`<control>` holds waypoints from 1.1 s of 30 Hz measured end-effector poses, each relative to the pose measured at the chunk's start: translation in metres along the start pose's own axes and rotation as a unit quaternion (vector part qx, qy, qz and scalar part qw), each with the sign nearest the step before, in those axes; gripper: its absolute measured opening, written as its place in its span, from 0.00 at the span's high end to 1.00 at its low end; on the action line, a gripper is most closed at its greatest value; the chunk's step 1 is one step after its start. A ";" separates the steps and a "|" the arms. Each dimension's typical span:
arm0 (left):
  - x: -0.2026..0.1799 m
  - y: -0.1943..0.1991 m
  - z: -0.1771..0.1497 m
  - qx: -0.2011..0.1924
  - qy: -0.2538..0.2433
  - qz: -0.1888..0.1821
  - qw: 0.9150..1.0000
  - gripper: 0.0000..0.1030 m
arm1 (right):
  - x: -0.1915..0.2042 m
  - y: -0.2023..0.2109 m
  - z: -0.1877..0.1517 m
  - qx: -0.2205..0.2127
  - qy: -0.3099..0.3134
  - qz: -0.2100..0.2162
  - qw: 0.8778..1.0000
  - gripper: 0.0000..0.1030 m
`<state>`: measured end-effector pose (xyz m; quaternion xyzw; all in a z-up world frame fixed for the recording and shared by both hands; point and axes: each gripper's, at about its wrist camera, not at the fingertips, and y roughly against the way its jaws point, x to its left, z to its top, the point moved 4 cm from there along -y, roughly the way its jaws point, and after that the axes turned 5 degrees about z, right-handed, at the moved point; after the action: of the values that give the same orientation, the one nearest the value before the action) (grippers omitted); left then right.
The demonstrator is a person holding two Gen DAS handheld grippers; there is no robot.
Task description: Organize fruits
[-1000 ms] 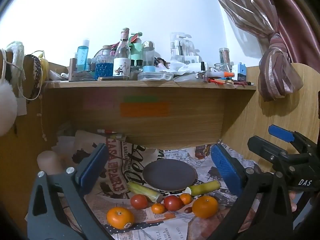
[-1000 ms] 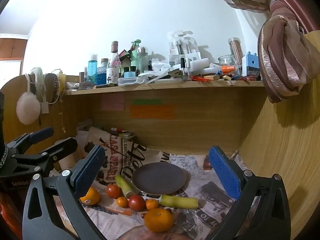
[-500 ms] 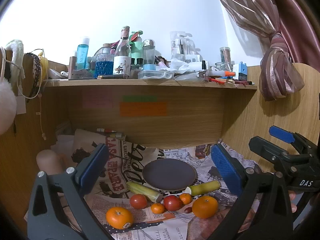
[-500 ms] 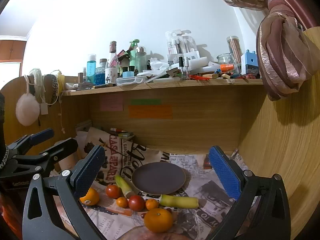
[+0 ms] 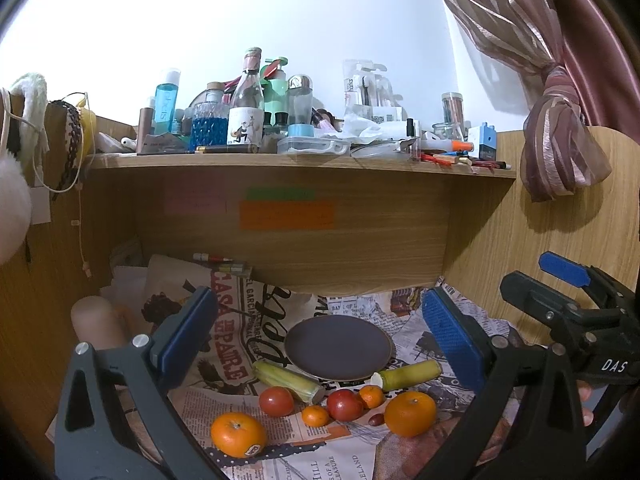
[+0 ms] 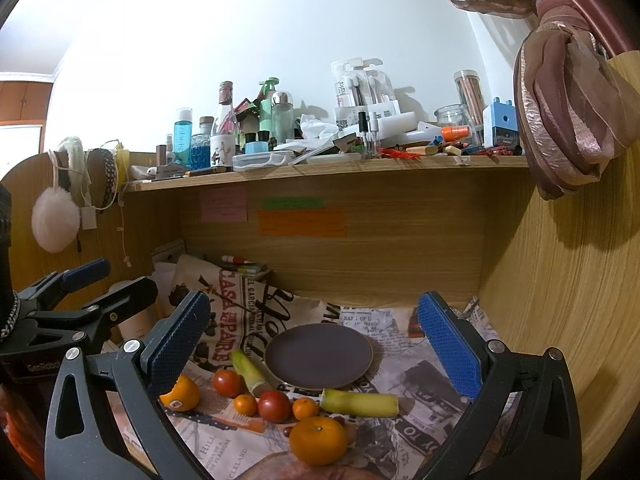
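Observation:
A dark round plate (image 5: 338, 348) (image 6: 319, 356) lies empty on newspaper in the desk nook. In front of it lie two big oranges (image 5: 238, 434) (image 5: 410, 413), two tomatoes (image 5: 276, 401) (image 5: 344, 404), two small mandarins (image 5: 315, 415) (image 5: 371, 396) and two yellow-green stalk pieces (image 5: 289, 381) (image 5: 409, 373). The right wrist view shows the same spread, with the near orange (image 6: 318, 440) closest. My left gripper (image 5: 320, 338) is open, above and short of the fruit. My right gripper (image 6: 318, 340) is open too, holding nothing.
A wooden shelf (image 5: 304, 162) crowded with bottles and clutter overhangs the nook. Wooden side walls close in left and right (image 6: 560, 300). A tied curtain (image 5: 560, 148) hangs at right. Coloured sticky notes (image 5: 286, 214) sit on the back panel. A beige cylinder (image 5: 94, 320) stands at left.
Both grippers have drifted only slightly; the fruit and plate stay where they were, and both stay open.

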<state>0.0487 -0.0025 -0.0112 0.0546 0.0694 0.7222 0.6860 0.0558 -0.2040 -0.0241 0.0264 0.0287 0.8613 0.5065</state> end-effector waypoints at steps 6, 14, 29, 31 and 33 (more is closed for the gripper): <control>0.000 0.000 0.000 0.000 0.000 0.000 1.000 0.00 | 0.002 -0.001 0.000 -0.001 0.000 0.000 1.000 0.00; 0.000 -0.001 0.000 0.000 0.001 0.000 1.000 0.00 | 0.004 -0.001 0.002 -0.005 -0.001 0.000 1.000 0.00; -0.001 0.000 0.000 0.000 0.001 0.001 1.000 0.00 | 0.003 0.000 0.004 -0.007 -0.007 0.001 1.000 0.00; -0.001 -0.001 -0.001 0.000 0.001 0.001 1.000 0.00 | 0.001 0.000 0.004 -0.007 -0.007 0.001 1.000 0.00; -0.001 0.000 0.000 0.000 0.001 0.002 1.000 0.00 | 0.000 0.000 0.005 -0.008 -0.008 0.001 1.000 0.00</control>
<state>0.0489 -0.0031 -0.0116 0.0539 0.0702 0.7235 0.6847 0.0556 -0.2037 -0.0194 0.0290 0.0181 0.8620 0.5058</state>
